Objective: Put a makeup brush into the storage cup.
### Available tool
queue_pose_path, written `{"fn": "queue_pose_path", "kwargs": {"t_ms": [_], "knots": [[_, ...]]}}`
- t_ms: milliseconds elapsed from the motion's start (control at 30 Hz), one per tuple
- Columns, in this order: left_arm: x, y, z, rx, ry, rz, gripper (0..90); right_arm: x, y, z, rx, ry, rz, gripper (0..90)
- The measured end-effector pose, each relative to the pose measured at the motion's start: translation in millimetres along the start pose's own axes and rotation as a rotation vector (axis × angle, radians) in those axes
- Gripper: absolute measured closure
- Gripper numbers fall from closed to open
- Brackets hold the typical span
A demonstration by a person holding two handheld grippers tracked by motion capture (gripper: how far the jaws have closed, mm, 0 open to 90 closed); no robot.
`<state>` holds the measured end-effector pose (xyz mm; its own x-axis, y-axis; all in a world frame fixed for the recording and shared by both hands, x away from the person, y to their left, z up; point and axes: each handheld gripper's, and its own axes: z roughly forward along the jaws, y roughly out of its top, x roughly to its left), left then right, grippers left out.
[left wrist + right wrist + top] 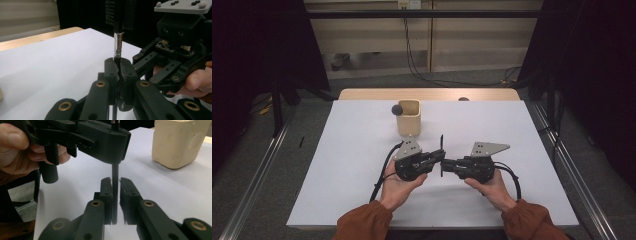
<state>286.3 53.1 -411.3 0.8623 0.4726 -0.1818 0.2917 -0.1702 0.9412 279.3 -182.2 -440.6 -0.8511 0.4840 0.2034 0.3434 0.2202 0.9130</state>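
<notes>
A slim brush (441, 145) stands upright between the two grippers above the white table (362, 150). It has a black handle (115, 172), a silver ferrule (118, 45) and a dark ridged head on top. My left gripper (120, 67) is shut on the handle just below the ferrule. My right gripper (115, 185) faces it from the other side, lower on the handle. Its pads stand a sliver off the handle on both sides, so it is open around it. A hand holds each gripper near the table's front middle.
A beige cup (408, 118) stands behind the grippers at the back middle, with a dark round-headed thing (397, 109) at its left rim. In the right gripper view the cup (177, 142) sits at the upper right. Cables trail from both grippers toward the front edge.
</notes>
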Motion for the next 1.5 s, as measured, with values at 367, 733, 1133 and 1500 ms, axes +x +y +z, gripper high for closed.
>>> {"fn": "queue_pose_path", "kwargs": {"t_ms": [367,733,1133,1500], "knots": [[2.0,0.3,-1.7,0.000,0.006,0.001,85.8,-0.6,0.0,-0.4,-0.004,0.004,0.017,52.8],[3.5,-0.1,-3.1,-0.007,0.006,-0.005,85.7,-1.9,1.4,-1.9,-0.024,-0.015,0.040,19.7],[8.9,1.7,-13.4,-0.017,0.036,-0.014,85.7,-5.4,4.5,-10.2,-0.043,-0.057,0.048,1.8],[14.7,0.5,-23.3,-0.018,0.053,-0.022,85.7,-5.0,4.8,-18.6,-0.043,-0.120,0.040,2.2]]}}
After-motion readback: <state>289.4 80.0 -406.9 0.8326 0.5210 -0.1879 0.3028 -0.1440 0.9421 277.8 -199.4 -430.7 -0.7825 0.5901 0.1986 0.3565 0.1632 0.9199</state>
